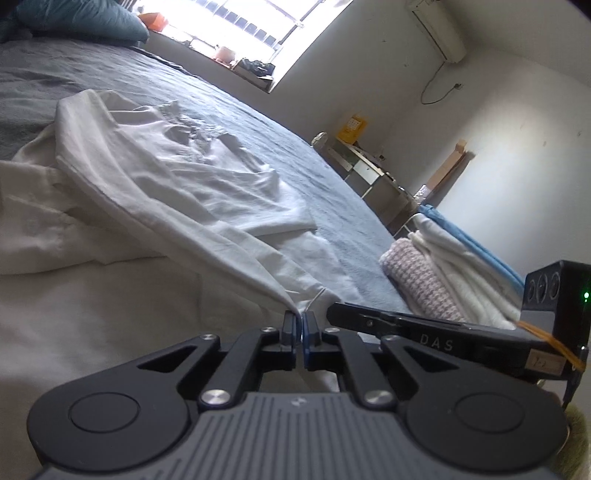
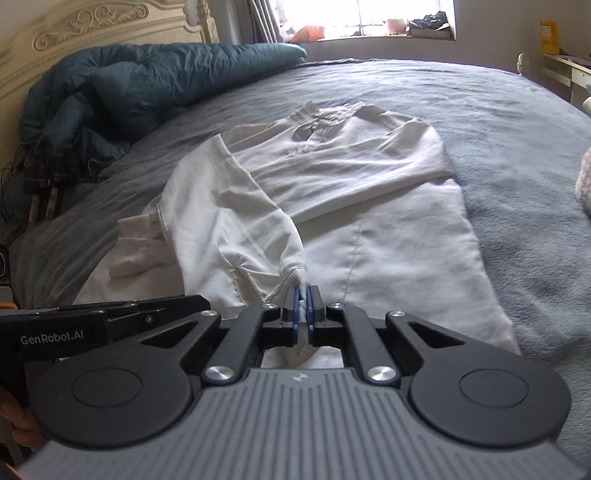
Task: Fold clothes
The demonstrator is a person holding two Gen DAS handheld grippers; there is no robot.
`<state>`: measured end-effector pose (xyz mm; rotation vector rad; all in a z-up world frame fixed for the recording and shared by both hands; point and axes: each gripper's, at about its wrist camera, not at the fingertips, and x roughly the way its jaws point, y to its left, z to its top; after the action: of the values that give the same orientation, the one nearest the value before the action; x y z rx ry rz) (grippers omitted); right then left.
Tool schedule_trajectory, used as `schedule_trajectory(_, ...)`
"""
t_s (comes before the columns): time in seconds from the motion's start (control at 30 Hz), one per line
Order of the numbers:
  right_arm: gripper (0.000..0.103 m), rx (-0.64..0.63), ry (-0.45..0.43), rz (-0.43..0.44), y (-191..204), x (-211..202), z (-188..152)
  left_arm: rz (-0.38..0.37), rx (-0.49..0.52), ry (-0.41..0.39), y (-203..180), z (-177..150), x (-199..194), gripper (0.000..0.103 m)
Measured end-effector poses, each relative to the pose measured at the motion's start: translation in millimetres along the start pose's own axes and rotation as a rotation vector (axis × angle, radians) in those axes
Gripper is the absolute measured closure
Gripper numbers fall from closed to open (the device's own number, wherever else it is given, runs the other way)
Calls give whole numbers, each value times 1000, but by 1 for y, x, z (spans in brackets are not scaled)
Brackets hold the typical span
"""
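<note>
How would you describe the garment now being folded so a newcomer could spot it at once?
Start at the wide grey-blue bed. In its middle lies a white long-sleeved shirt, collar toward the window, one sleeve already folded across its chest. Unlike the folded pile at the bed's edge, it is spread out, with cloth pinched in both the left gripper and right gripper.

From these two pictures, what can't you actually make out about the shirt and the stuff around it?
- White shirt: the near hem, both views, hidden behind the right gripper and the left gripper.
- Folded pile: its far side, left wrist view, blocked by the other gripper's body.
- Windowsill items: too small and washed out by glare, both views.
- Dark clutter by the headboard: shadowed, unclear.
</note>
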<state>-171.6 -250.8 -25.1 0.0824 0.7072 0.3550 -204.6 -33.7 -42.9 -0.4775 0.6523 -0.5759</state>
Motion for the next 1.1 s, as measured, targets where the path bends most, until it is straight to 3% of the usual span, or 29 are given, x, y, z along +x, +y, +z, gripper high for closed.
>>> schedule_trajectory(0.5, 100, 6, -64, -94, -50, -33, 7, -74, 33, 37, -51, -5, 48, 99)
schedule_trajectory(0.8, 100, 24, -36, -121, -75, -32, -5, -72, 27, 119, -56, -22, 78, 99)
schedule_trajectory(1.1, 100, 16, -19, -135, -82, -33, -4, -106, 33, 126, -62, -23, 81, 99)
